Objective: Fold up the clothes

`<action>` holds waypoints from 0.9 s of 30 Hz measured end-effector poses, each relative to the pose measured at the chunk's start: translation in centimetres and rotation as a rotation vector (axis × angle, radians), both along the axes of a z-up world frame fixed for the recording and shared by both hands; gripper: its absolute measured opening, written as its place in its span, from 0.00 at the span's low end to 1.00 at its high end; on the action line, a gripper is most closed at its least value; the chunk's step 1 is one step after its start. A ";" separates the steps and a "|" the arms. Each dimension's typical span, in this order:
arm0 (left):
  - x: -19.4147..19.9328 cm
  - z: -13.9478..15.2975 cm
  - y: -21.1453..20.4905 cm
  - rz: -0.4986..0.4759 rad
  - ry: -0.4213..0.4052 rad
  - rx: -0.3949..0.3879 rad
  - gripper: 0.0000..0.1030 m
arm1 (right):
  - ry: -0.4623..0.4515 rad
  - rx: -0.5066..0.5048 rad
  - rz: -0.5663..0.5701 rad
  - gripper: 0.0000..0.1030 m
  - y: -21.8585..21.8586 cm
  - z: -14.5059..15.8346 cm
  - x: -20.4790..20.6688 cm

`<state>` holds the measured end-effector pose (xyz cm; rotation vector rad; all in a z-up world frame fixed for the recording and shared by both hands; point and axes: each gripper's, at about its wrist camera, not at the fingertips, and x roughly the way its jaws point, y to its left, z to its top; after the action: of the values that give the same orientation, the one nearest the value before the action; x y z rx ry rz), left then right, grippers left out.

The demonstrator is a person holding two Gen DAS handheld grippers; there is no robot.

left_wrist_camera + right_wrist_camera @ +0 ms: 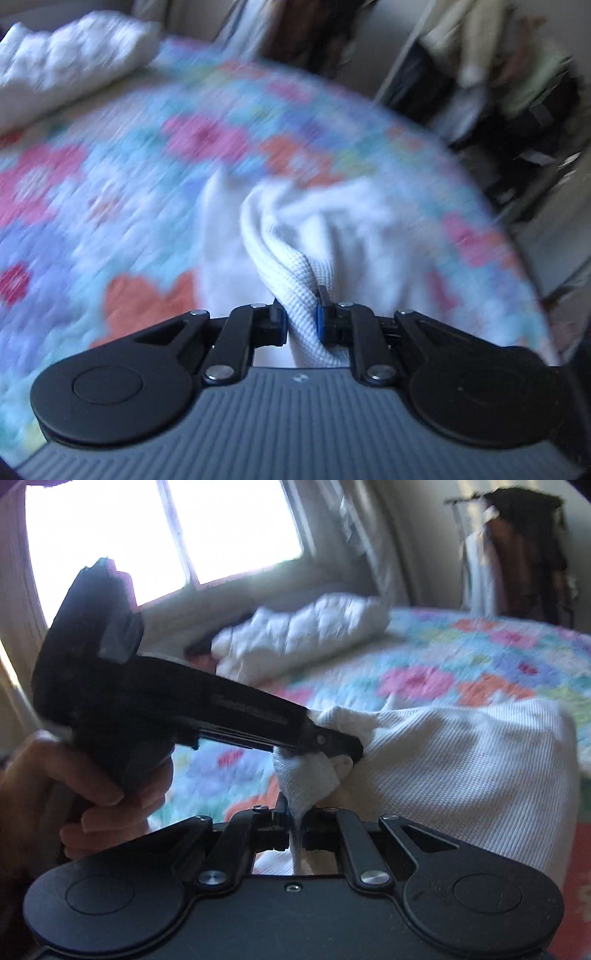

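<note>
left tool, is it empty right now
No, the left tool is shut on a fold of the white waffle-knit garment.

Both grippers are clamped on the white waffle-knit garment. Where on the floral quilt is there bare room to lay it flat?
Bare floral quilt lies between the white waffle-knit garment and the puffy white duvet at the far edge. Crowded where the left gripper and right gripper grip close together.

I'm in a home bedroom: a floral quilt (461, 657) covers the bed ahead of my tongs, a white pillow (303, 631) beyond, a window (162, 535) behind it.
</note>
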<state>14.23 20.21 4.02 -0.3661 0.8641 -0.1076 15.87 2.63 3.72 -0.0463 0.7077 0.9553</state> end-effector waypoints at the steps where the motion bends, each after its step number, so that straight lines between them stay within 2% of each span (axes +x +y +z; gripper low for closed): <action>1: 0.7 -1.1 0.2 0.018 0.056 0.011 0.17 | 0.014 -0.032 -0.002 0.07 0.7 -0.8 0.0; 3: 1.8 -2.8 0.5 0.048 0.140 0.010 0.18 | 0.028 -0.088 -0.007 0.07 1.8 -2.1 -0.1; 5: 2.0 -3.1 0.8 0.043 0.134 -0.006 0.18 | 0.013 -0.103 -0.002 0.07 2.0 -2.5 -0.4; 7: 1.7 -1.9 0.7 0.034 0.071 -0.007 0.15 | 0.001 -0.076 -0.007 0.07 1.4 -1.9 -0.5; 10: 0.4 0.9 0.1 -0.006 -0.060 -0.016 0.15 | -0.018 0.022 -0.012 0.08 -0.2 0.0 -0.9; 13: 0.0 2.0 0.0 -0.046 -0.088 -0.042 0.20 | -0.031 0.058 0.007 0.08 -1.0 0.4 -1.1; 15: 0.5 1.0 -0.1 -0.030 -0.020 -0.003 0.23 | -0.005 0.004 0.019 0.08 -0.5 -0.6 -0.9; 18: 1.5 -1.6 0.3 0.023 0.106 0.107 0.24 | 0.088 -0.038 0.016 0.08 0.5 -2.9 0.0; 19: 1.6 -2.0 0.7 0.044 0.122 0.099 0.33 | 0.100 -0.053 0.006 0.08 0.8 -3.5 0.1; 20: 1.5 -2.1 1.4 0.066 0.122 0.076 0.44 | 0.102 -0.074 -0.002 0.08 1.1 -3.8 0.0; 21: 1.3 -1.9 1.9 0.084 0.107 0.056 0.46 | 0.098 -0.101 -0.003 0.08 1.4 -4.1 -0.1; 24: 0.8 -1.1 2.8 0.112 0.066 0.036 0.47 | 0.066 -0.162 0.019 0.12 2.0 -3.9 -0.5; 27: 1.3 -1.5 2.6 0.109 0.086 0.067 0.47 | 0.098 -0.152 0.044 0.25 1.8 -3.3 -0.7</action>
<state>15.49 22.84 2.55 -0.3562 0.9284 0.0379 15.22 4.38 0.39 -0.1496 0.8724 0.9490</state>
